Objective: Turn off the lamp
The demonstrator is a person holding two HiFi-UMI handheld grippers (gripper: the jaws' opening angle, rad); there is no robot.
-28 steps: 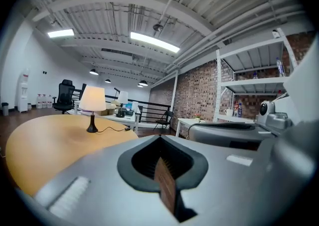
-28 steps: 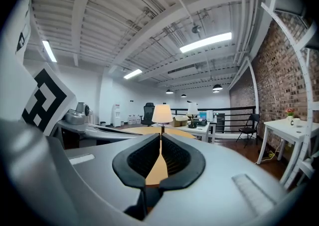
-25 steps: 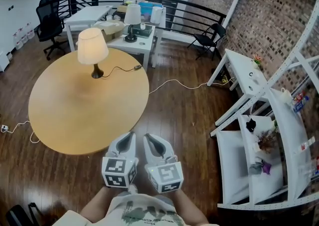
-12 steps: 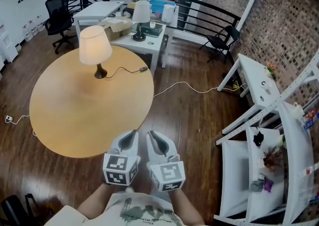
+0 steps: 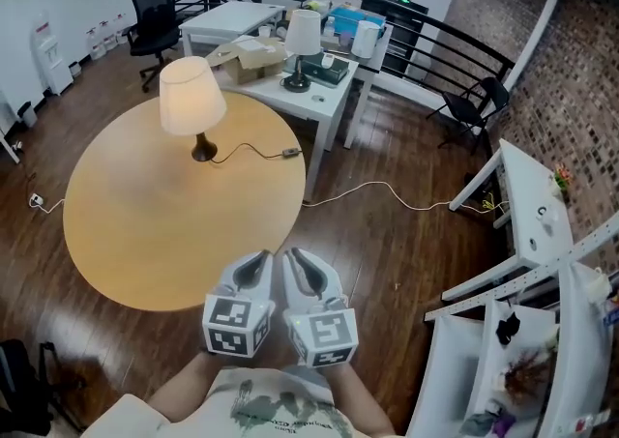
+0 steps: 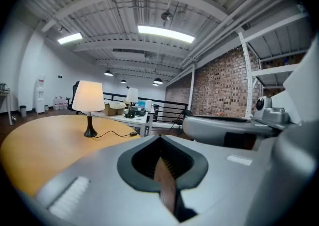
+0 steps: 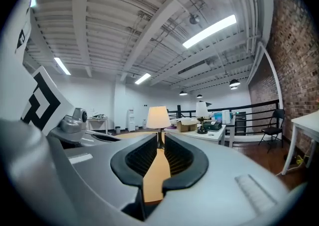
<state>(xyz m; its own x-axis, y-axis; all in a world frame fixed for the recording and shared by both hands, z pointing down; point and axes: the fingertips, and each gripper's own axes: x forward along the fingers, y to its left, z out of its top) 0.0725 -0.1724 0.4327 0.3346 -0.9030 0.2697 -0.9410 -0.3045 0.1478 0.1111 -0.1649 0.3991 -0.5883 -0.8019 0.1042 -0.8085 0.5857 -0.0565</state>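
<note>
Seen from the head cam, a person's forearms at the bottom edge hold two grey grippers side by side, nearly touching, over dark wood floor. Left gripper (image 5: 253, 267): fingers pressed together at the tips, nothing in them. Right gripper (image 5: 308, 270): fingers slightly spread, they've just been opening, w/ nothing between them; its own view frames the lamp (image 7: 158, 117) straight through the gap. Just ahead of both sets of fingertips starts the near edge of a round wooden table (image 5: 145, 223). Well beyond the fingertips and off to their left, on the table's far side, stands the lamp (image 5: 191, 98), cream shade glowing, so it looks to be on. Its cord (image 5: 242, 148) runs right to a small inline switch (image 5: 290, 152), roughly straight ahead of the fingers at the far table edge. Farther off, a white desk w/ a second lamp (image 5: 303, 32). Vs a second ago, the view has swung so table & lamp sit more squarely ahead and the white shelving has slid off to the right: prob. an approach, w/ the right fingers readying for the switch, nothing reached yet
</note>
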